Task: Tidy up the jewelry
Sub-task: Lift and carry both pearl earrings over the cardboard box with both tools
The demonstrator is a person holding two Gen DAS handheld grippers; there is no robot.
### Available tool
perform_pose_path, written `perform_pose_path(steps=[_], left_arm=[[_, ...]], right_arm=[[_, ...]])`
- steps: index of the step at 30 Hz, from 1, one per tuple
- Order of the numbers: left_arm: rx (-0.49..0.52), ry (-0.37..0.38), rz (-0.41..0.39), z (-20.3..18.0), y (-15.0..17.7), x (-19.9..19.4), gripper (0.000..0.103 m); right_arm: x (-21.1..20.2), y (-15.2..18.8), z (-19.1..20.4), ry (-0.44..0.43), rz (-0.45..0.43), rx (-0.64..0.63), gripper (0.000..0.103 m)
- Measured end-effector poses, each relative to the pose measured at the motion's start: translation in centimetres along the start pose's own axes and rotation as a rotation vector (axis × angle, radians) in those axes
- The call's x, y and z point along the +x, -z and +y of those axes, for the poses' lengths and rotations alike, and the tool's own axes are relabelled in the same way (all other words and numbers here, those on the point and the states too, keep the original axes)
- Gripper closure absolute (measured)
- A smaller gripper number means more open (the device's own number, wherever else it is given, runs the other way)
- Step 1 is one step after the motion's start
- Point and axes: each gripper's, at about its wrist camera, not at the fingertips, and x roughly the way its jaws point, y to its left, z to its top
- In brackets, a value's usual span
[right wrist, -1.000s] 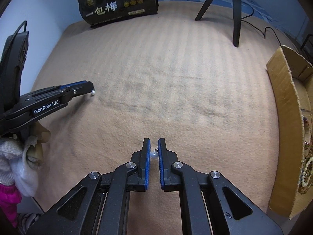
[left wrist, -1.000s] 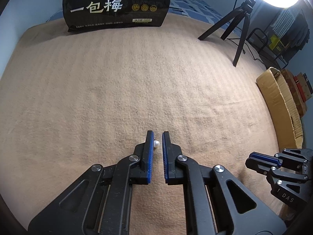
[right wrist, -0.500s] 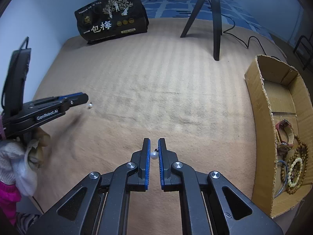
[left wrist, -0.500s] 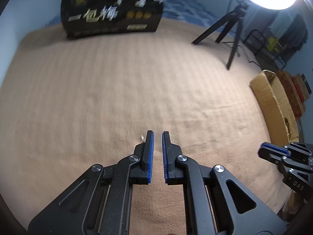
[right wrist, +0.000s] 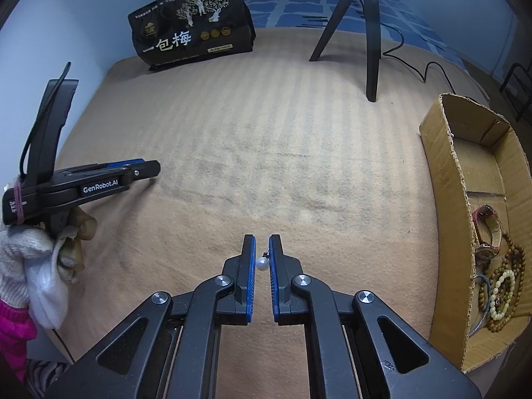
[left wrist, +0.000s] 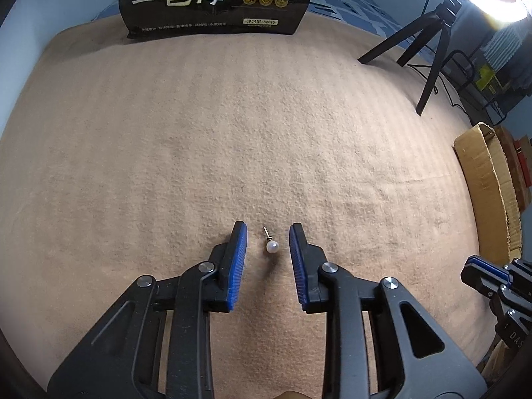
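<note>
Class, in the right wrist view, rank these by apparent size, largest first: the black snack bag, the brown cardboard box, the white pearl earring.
1. Brown cardboard box, though nearness may inflate it.
2. Black snack bag, farther away, so its true rank against the box is unsure.
3. White pearl earring, clearly smallest.

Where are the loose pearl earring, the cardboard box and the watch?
Loose pearl earring point(left wrist: 272, 247): left wrist view, on its pearl.
Cardboard box point(right wrist: 442, 173): right wrist view, on its near side wall.
Watch point(right wrist: 488, 224): right wrist view, on its strap.
</note>
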Motion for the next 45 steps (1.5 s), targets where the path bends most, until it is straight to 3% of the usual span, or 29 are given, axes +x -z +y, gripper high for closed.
perform_pose_path(steps=[6, 13, 27, 36, 45], left_arm=[[0.03, -0.019, 0.015, -0.6, 0.2, 0.8, 0.078], [0.043, -0.028, 0.005, -0.3, 0.2, 1.0, 0.097], [0.049, 0.009, -0.076, -0.7, -0.1, -2.2, 0.097], [0.124, 0.071, -0.165, -5.9, -0.9, -5.3, 0.097], [0.218, 0.13, -0.23, -13.1, -1.5, -7.0, 0.097]], right_arm=[[0.1, -0.1, -0.2, 0.007, 0.002, 0.0, 0.097], [-0.1, -0.1, -0.4, 0.016, -0.002, 0.005, 0.097], [-1.9, -0.5, -1.6, 0.039, -0.048, 0.015, 0.097], [-4.8, -0.6, -4.1, 0.093, -0.127, 0.027, 0.097], [-7.8, 0.0, -9.1, 0.138, -0.193, 0.106, 0.097]])
